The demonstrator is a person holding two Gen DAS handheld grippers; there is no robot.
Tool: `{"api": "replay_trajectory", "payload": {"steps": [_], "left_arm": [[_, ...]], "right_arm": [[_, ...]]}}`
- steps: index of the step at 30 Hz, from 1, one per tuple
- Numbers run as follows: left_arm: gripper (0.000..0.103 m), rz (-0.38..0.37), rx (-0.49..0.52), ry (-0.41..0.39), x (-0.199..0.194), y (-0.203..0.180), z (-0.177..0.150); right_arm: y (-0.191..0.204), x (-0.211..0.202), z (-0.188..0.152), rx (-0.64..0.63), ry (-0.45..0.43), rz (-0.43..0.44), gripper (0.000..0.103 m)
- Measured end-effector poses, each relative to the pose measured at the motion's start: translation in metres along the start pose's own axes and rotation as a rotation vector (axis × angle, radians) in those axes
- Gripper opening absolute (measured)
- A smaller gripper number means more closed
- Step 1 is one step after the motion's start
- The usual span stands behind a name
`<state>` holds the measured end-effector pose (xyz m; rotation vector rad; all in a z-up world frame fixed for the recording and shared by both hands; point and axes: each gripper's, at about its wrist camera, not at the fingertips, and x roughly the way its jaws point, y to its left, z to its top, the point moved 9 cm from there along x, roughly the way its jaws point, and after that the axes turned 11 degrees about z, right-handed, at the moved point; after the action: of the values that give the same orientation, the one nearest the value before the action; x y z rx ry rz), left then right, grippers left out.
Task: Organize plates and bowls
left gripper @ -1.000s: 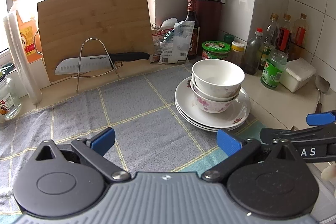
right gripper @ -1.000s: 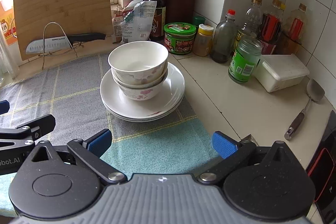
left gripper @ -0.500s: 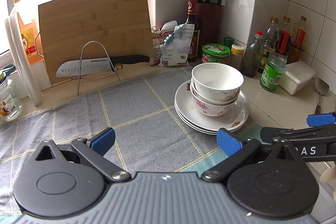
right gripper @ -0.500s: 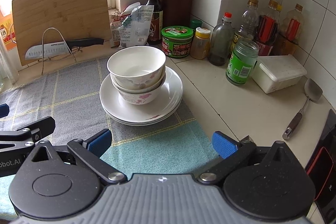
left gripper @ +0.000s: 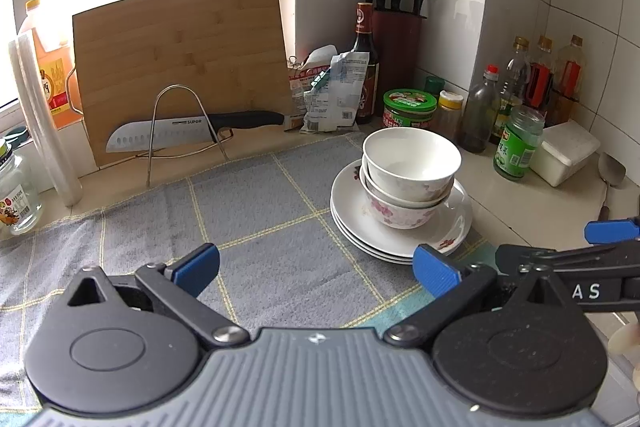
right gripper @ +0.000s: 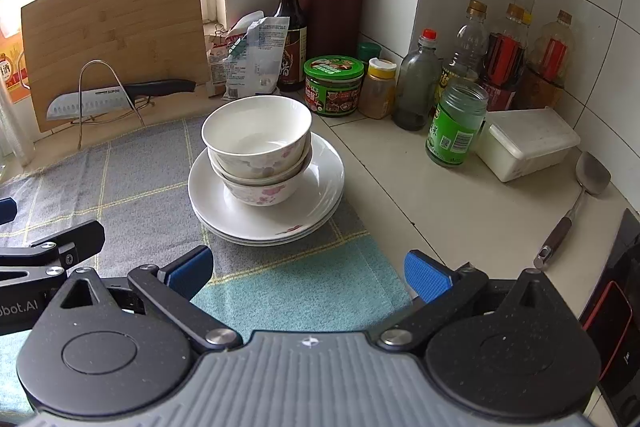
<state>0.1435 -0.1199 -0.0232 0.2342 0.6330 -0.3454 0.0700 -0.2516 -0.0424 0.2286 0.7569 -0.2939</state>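
On the desk, ahead of both grippers, a stack stands upright with its axis vertical, mouths facing up: two bowls [right gripper: 256, 143] nested one in the other, sitting on a pile of shallow plates [right gripper: 320, 195].

The left gripper [left gripper: 316, 265] has its jaws spread wide, blue pads apart and holding nothing, poised over the cloth [left gripper: 260, 219] short of the stack. The right gripper [right gripper: 308, 269] is just the same — jaws wide apart, empty, touching nothing — with the plates' near rim just beyond its pads. Each gripper shows in the other's view at the edge, side by side.

The bowls are glossy white ceramic, round and deep, with faint pink flower prints on the outside; the plates are the same glazed white, with a small red mark on the rim. The cloth beneath is a soft woven mat, grey with thin yellow checks and a teal band at the near edge. The stack sits at the cloth's right edge, beside bare pale desk.

Further back a bamboo board [left gripper: 180, 67] leans upright, and a wide-bladed knife [left gripper: 188, 133] lies across a wire stand in front of it. To the right stand a green jar [right gripper: 456, 125], a white lidded box [right gripper: 528, 147] and a metal spatula [right gripper: 580, 195].
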Motion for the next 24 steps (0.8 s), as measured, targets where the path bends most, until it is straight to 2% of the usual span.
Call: {"api": "replay_trajectory", "payload": {"steps": [24], "left_arm": [[0.102,0.002,0.012,-0.006,0.0025,-0.0011,0.0032]], "right_arm": [[-0.0032,0.0004,0.0027,0.007,-0.001,-0.015,0.103]]}}
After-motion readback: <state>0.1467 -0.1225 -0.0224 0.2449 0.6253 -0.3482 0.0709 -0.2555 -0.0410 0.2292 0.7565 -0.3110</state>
